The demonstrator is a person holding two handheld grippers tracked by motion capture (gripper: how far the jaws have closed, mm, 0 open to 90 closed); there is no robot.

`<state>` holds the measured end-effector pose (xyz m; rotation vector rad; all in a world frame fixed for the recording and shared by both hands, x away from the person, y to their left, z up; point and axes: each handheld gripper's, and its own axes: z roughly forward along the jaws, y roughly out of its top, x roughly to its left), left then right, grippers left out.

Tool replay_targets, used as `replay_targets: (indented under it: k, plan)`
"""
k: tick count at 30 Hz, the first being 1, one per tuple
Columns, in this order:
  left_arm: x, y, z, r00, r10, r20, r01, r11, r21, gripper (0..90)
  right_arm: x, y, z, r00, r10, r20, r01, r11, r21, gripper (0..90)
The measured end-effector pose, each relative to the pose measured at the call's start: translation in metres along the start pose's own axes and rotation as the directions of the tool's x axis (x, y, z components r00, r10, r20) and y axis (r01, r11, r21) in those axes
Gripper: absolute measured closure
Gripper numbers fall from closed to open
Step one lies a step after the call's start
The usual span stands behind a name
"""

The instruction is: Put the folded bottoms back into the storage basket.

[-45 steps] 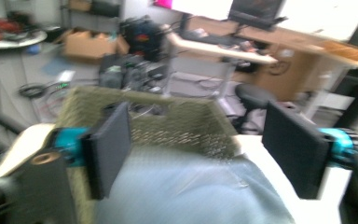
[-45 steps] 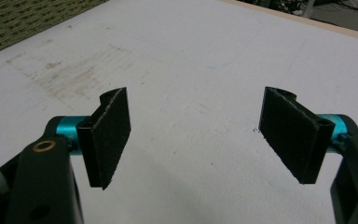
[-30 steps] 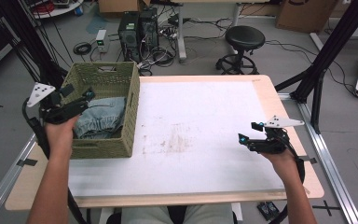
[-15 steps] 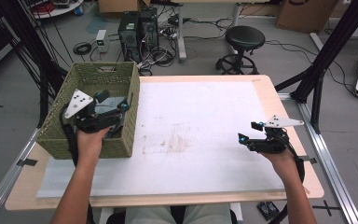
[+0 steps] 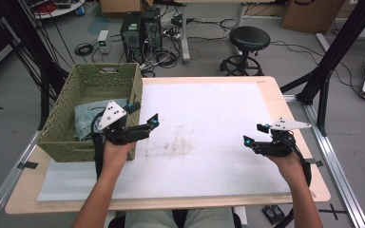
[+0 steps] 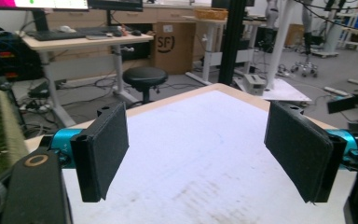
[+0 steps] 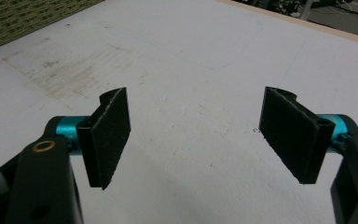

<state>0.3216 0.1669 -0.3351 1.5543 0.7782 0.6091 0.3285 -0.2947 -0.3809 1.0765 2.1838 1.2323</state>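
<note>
Since the earlier frames, the left gripper (image 5: 141, 116) has been carried from over the basket (image 5: 66, 137) across its right wall; it is now held just right of that wall, above the white mat (image 5: 209, 128). Right gripper (image 5: 255, 134) has not been shifted; it is parked well right of the basket, near the mat's right edge.

Jaw state: both sets are spread wide with nothing between the pads. This is confirmed in the left gripper view (image 6: 205, 154) and the right gripper view (image 7: 196, 140), where bare mat is seen through each gap.

Work item: the blue-grey cloth (image 5: 88, 121) is lying bunched on the basket floor, against the right-hand side. It is not touched by either gripper.

Judged step: extraction of the cloth from the basket, not yet started, since nothing is held.

Notes for doing it well:
- Left gripper should be brought back over the basket's right wall and tipped downward, so the wall is cleared by the jaws rather than knocked.
- A raised fold should be targeted, not flat fabric; more is caught that way.
- Jaws should be kept spread until the fold sits between the pads, then closed fully.
- Lift should be straight up, clear of the rim, before any move toward the mat; a snag on the woven wall could drag the basket.
- Right gripper can be used to steady the basket's right wall if it slides.
</note>
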Motion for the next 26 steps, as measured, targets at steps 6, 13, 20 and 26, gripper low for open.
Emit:
replay_targets:
  k: [6,13,20,26]
  plan:
    - [-0.018,-0.012,0.011,0.9993,0.014,0.034,-0.015,0.9996,0.025,21.7,0.002,0.001,0.002,0.9999,-0.010,-0.005,0.010,1.000,0.003,25.0]
    - [-0.030,-0.024,0.026,0.9974,0.009,0.071,-0.013,0.9984,0.054,21.7,0.002,0.000,0.001,1.0000,-0.003,-0.004,0.003,1.000,0.004,25.0]
    - [-0.035,-0.027,0.033,0.9965,0.008,0.083,-0.014,0.9978,0.065,22.0,0.002,0.000,0.001,1.0000,-0.006,-0.007,0.006,1.000,0.002,25.0]
    - [-0.034,-0.027,0.033,0.9967,0.006,0.081,-0.011,0.9979,0.063,22.0,0.001,0.000,0.000,1.0000,-0.007,-0.004,0.007,1.000,0.001,25.0]
